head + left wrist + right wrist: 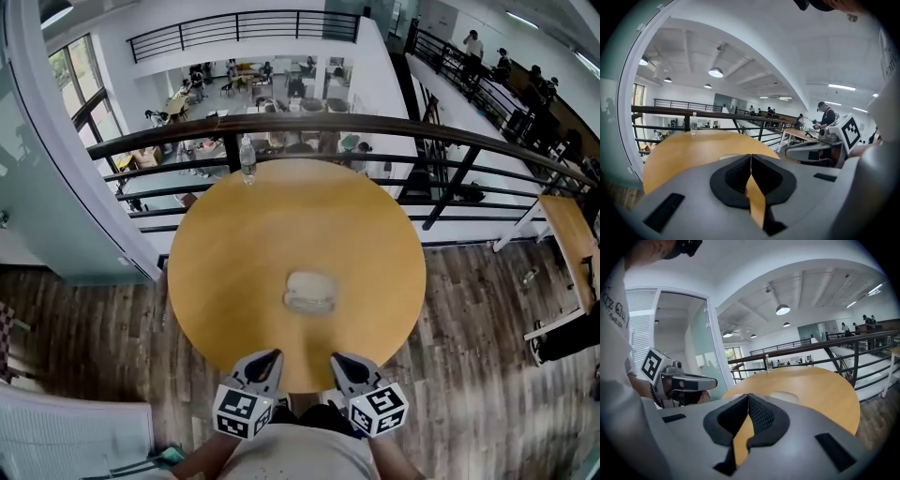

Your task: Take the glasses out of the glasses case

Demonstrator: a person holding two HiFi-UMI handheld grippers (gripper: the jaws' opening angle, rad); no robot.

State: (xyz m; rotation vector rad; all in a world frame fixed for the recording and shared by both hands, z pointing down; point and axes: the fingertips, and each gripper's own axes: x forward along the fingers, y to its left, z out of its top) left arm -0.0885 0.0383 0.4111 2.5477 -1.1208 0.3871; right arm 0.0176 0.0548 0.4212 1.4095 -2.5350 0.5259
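L gripper [272, 356], R gripper [337, 359]: jaws together, empty; glasses case [309, 292] apart.

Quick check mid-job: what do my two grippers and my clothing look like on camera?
The left gripper and right gripper both have grey shells with black textured jaw pads. Each carries a white cube printed with black square markers. The person wears a light shirt.

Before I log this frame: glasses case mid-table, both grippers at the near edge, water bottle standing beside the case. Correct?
No: the water bottle stands at the far edge of the table, well apart from the glasses case; the head view shows it.
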